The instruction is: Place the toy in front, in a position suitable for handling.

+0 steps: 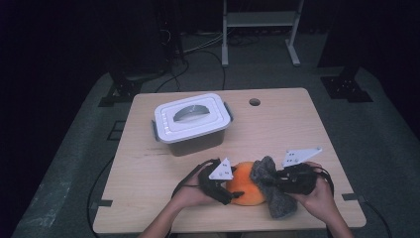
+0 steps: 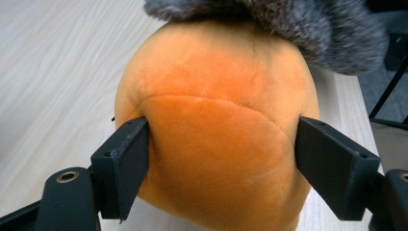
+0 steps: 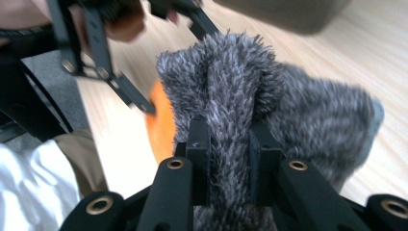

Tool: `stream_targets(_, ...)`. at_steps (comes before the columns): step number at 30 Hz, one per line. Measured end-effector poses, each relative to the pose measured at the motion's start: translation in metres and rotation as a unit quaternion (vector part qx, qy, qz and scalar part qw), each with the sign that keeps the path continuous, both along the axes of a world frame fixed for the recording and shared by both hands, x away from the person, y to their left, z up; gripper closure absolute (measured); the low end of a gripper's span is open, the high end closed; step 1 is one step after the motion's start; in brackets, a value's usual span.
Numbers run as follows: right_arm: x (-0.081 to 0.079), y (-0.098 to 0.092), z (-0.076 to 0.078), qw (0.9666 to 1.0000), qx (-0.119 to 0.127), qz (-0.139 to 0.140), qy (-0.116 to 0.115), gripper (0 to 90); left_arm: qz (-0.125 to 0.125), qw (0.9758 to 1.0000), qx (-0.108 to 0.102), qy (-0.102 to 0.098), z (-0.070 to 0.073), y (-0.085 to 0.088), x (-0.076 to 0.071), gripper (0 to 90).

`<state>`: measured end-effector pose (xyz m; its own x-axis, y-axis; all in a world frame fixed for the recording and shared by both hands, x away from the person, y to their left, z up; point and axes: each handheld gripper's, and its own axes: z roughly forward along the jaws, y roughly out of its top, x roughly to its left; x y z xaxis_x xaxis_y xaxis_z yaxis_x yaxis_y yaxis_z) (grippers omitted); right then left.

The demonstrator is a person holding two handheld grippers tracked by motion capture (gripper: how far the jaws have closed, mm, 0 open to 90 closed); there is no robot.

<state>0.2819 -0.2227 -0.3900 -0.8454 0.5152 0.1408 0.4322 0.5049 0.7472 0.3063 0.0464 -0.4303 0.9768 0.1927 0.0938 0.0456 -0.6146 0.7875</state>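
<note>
An orange plush ball (image 1: 245, 184) rests near the front edge of the wooden table (image 1: 277, 124), with a grey furry cloth (image 1: 271, 191) draped against its right side. My left gripper (image 1: 224, 184) is shut on the orange ball (image 2: 216, 144); both black pads (image 2: 129, 163) press into its sides. My right gripper (image 1: 280, 181) is shut on a pinched fold of the grey cloth (image 3: 269, 110), its pads (image 3: 199, 144) squeezing the fur between them. In the right gripper view the orange ball (image 3: 161, 125) peeks out from behind the cloth, and the left gripper (image 3: 144, 103) stands beyond it.
A white lidded storage box (image 1: 192, 121) with grey latches stands toward the back left of the table. A round cable hole (image 1: 254, 102) sits near the far edge. A metal stand (image 1: 260, 29) is on the floor beyond the table.
</note>
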Motion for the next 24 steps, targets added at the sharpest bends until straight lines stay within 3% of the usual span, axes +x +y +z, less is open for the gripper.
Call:
stream_targets(6,0.007,-0.014,-0.009,0.9995,0.011,-0.019,0.022,74.0,-0.003,1.0,0.002,0.002,0.001,0.0,0.001,19.5)
stream_targets(13,0.003,-0.003,-0.012,0.9996,0.004,0.008,0.027,73.9,0.01,0.9996,-0.026,0.008,0.006,-0.005,0.002,8.9)
stream_targets(15,0.003,-0.003,-0.012,0.9996,0.003,0.009,0.028,73.8,0.008,0.9996,-0.026,0.01,0.004,-0.005,0.002,10.0)
stream_targets(19,0.005,-0.008,-0.011,0.9993,0.01,0.008,0.034,73.9,0.001,0.9999,-0.013,0.001,0.003,-0.005,-0.002,20.3)
stream_targets(24,0.003,-0.008,-0.002,0.9994,0.031,-0.003,0.013,73.9,-0.009,0.9999,-0.009,0.001,0.003,-0.005,-0.004,21.2)
